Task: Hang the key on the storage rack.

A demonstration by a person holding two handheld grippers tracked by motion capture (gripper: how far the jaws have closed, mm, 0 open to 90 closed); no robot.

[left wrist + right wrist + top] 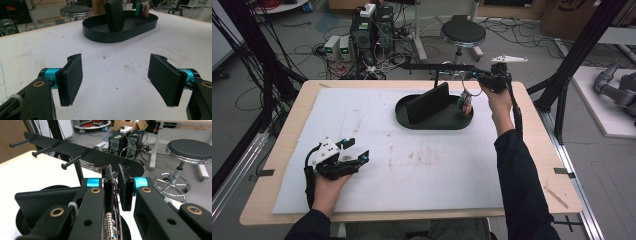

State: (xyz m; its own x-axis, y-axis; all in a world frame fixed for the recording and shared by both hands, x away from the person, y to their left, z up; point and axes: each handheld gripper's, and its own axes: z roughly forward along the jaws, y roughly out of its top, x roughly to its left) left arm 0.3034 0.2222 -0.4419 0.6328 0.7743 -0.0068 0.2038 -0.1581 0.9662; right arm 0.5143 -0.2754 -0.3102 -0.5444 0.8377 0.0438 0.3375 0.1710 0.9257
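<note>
My right gripper (475, 77) is held above the far right end of a black oval tray (412, 122), close to a black rack bar (432, 66) with pegs. It is shut on a thin key ring (465, 93), and coloured tags (466, 106) hang from the ring over the tray. In the right gripper view the jaws (115, 171) pinch the ring, a bead chain (108, 225) hangs below, and the rack's pegs (72, 161) stick out just beyond. My left gripper (358, 149) rests open on the white mat at the near left, with nothing between its pads (72, 77).
An upright black panel (428, 102) stands inside the tray. The white mat (422, 165) covers most of the wooden table. Behind the table are a round stool (463, 34), computer cases (372, 27) and cables on the floor. Black frame posts stand at both sides.
</note>
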